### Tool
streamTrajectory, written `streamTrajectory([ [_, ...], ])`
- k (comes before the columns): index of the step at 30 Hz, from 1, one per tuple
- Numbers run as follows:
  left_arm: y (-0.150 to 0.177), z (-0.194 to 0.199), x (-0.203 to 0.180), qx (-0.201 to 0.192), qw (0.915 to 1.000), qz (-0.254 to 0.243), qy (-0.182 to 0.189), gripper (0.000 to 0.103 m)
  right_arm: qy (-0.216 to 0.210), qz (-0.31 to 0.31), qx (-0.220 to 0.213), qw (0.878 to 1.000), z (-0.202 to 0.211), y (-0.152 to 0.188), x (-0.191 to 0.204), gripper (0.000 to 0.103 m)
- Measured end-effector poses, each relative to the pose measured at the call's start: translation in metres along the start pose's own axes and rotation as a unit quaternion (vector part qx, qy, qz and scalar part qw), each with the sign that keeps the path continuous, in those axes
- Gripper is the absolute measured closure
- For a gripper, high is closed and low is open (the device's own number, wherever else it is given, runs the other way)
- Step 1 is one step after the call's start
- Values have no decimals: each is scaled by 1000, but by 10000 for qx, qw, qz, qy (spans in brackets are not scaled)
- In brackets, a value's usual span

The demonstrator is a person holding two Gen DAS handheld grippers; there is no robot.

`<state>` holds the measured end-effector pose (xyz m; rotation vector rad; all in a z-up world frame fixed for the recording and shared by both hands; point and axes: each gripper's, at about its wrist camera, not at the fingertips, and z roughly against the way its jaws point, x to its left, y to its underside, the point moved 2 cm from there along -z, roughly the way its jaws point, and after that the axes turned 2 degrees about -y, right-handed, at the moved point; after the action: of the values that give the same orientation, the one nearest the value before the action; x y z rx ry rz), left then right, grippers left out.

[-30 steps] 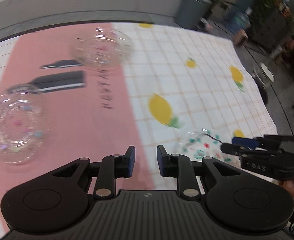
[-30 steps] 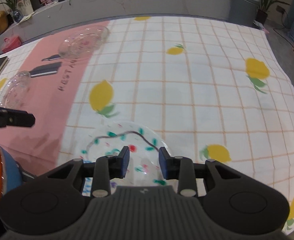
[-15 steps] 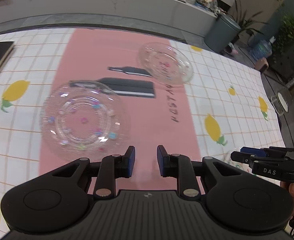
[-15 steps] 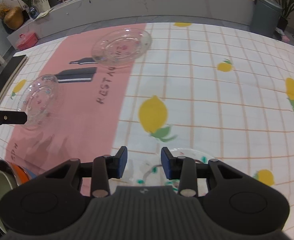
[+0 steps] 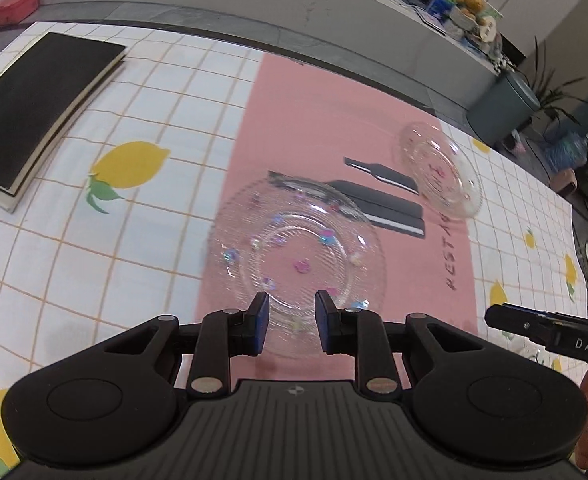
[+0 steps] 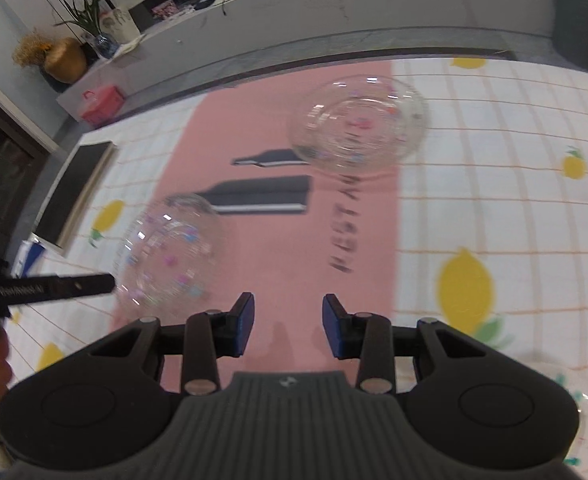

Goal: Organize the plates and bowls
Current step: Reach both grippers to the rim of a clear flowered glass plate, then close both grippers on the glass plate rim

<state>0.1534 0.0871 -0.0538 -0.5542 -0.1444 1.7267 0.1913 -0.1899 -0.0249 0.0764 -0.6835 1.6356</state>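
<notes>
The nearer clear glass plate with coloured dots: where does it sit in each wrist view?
Left wrist: nearer clear glass plate lies centre frame, just ahead of the left gripper.
Right wrist: same plate lies left of centre, blurred.
Shared landmark: black bottle print on the pink cloth strip, beside the plate.

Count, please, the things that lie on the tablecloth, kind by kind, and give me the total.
Clear glass plates with small coloured dots: 2, the near plate and the far plate.
Plate with green and red marks, only its edge visible at the corner of the right wrist view: 1.
Black book: 1.
Total: 4.
</notes>
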Motion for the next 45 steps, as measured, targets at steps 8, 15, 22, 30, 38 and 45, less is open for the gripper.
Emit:
streamTrajectory([
  [8, -6, -7, 36, 40, 9995, 320, -45, 74, -434, -169, 212, 9987, -40, -16, 17, 66],
  [15, -10, -16, 48, 75, 9989, 450, -71, 74, -692, -303, 404, 9963, -75, -23, 17, 66],
  [22, -11, -30, 44, 155, 9989, 414, -133, 74, -851, -493, 528, 9937, -93, -24, 10, 66],
  [30, -12, -39, 49, 151, 9985, 509, -106, 74, -1154, -642, 454, 9902, -102, -29, 12, 66],
  [38, -10, -45, 47, 105, 9988, 478, 50, 74, -1453, -761, 419, 9856, -108, -25, 13, 71],
  [45, -8, -44, 41, 47, 9995, 298, -120, 79, -1339, -712, 375, 9877, -108, -23, 13, 83],
])
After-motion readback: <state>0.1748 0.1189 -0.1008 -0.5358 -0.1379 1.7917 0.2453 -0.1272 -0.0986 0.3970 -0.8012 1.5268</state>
